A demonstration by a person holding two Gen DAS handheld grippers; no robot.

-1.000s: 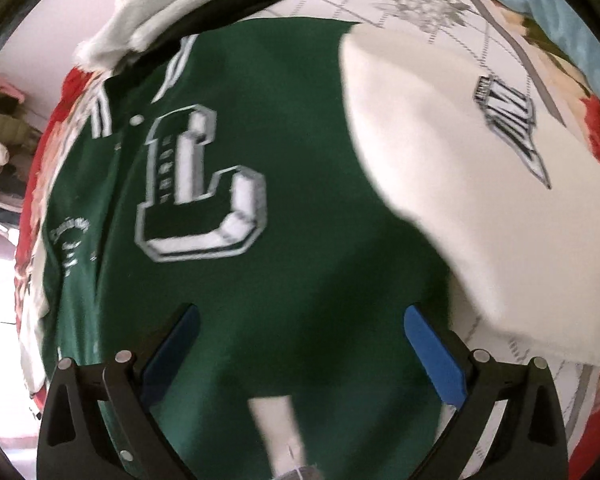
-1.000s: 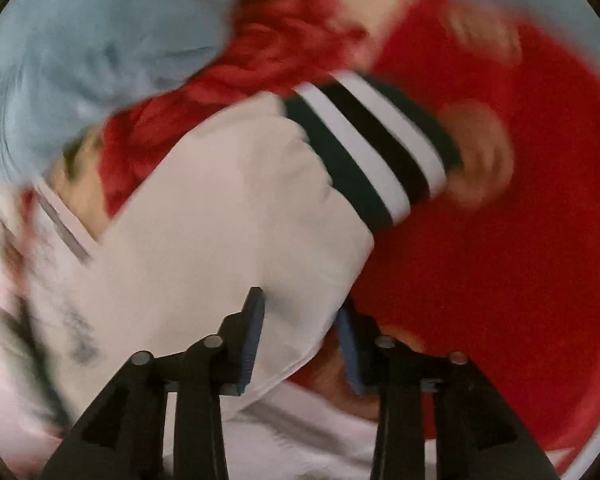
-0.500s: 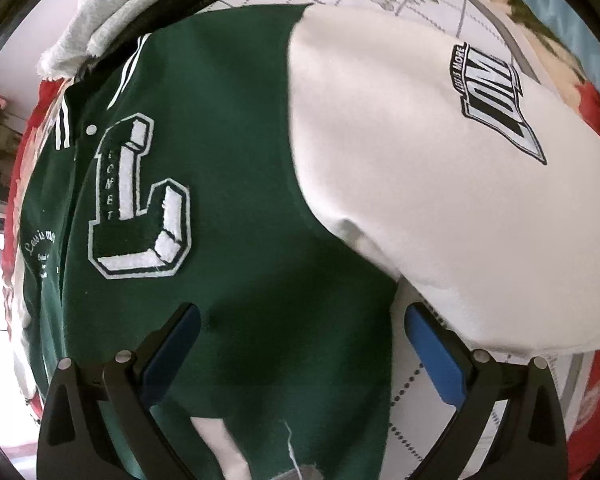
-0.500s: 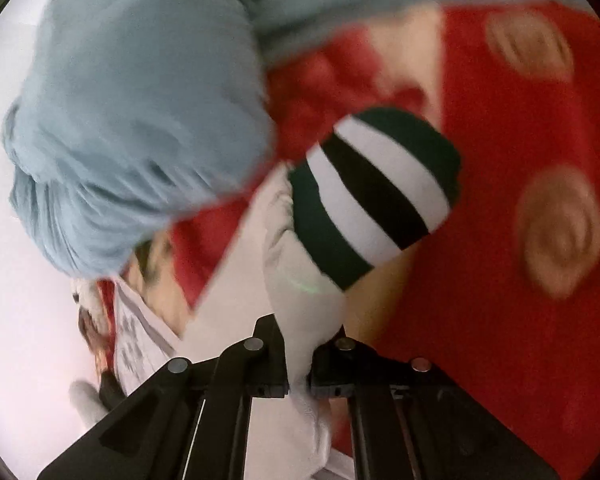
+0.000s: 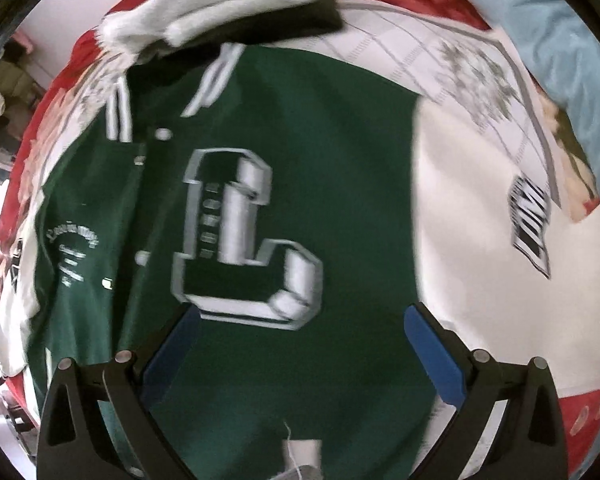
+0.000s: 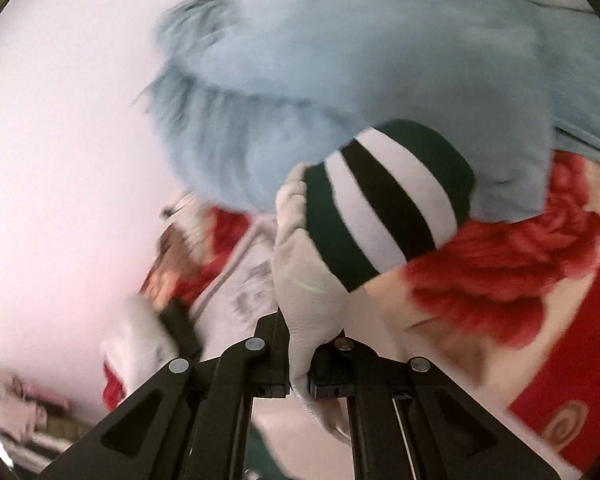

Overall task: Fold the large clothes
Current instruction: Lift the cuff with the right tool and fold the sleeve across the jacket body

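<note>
A green varsity jacket (image 5: 340, 184) with a big white letter L (image 5: 244, 236) lies face up on the bed and fills the left wrist view. Its cream sleeve (image 5: 492, 264) stretches off to the right. My left gripper (image 5: 300, 320) hovers open above the jacket's front, with nothing between its blue pads. In the right wrist view my right gripper (image 6: 298, 344) is shut on the cream sleeve (image 6: 308, 284) just below its green, white and black striped cuff (image 6: 384, 196). The cuff is lifted off the bed.
Folded white and dark clothes (image 5: 236, 4) lie past the jacket's collar. A light blue blanket (image 6: 340, 80) is bunched behind the lifted cuff. The bedspread (image 6: 540, 340) is red with flowers, and a pale checked sheet (image 5: 440, 60) lies under the jacket. A white wall (image 6: 60, 160) is at the left.
The right gripper closed on the cream sleeve and raised it, cuff up, away from the bed. The left gripper shifted over the jacket front and stayed open.
</note>
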